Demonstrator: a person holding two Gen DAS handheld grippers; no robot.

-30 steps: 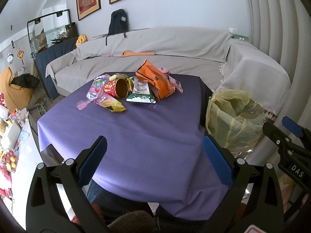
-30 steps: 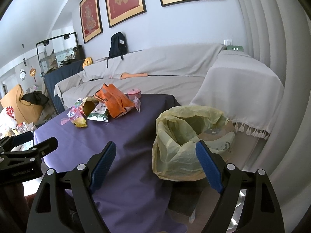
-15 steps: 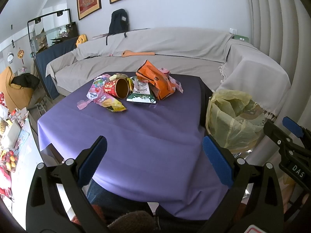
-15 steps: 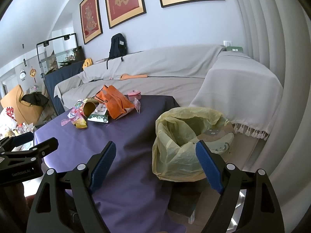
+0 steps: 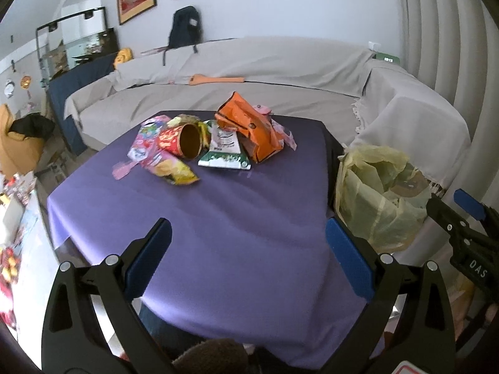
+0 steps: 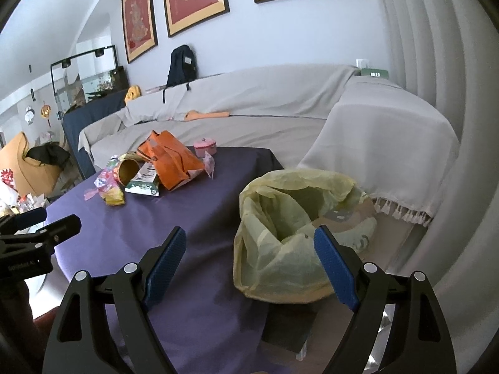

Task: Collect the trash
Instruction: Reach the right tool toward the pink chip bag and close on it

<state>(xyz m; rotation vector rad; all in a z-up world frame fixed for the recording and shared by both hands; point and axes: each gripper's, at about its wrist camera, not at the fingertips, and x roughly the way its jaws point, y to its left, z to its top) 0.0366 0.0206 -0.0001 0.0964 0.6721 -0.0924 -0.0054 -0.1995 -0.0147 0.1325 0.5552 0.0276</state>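
A pile of trash lies at the far side of the purple table [image 5: 218, 224]: an orange bag [image 5: 249, 127], a red tube can on its side [image 5: 181, 140], a green and white packet [image 5: 224, 152], pink and yellow wrappers [image 5: 162, 163]. A bin lined with a yellow bag [image 5: 380, 193] stands off the table's right edge. My left gripper [image 5: 248, 258] is open and empty over the near table. My right gripper [image 6: 249, 265] is open and empty, near the bin [image 6: 290, 224]. The pile shows in the right wrist view, with the orange bag [image 6: 171, 159] on top.
A grey covered sofa [image 5: 249, 71] runs behind the table and around the right side. A small pink pot [image 6: 204, 147] sits behind the pile. A backpack [image 5: 184, 28] rests on the sofa back. Clutter lies on the floor at left.
Both grippers have shifted only slightly; the left one has edged a little toward the table. Both stay open and empty. The trash has not moved.
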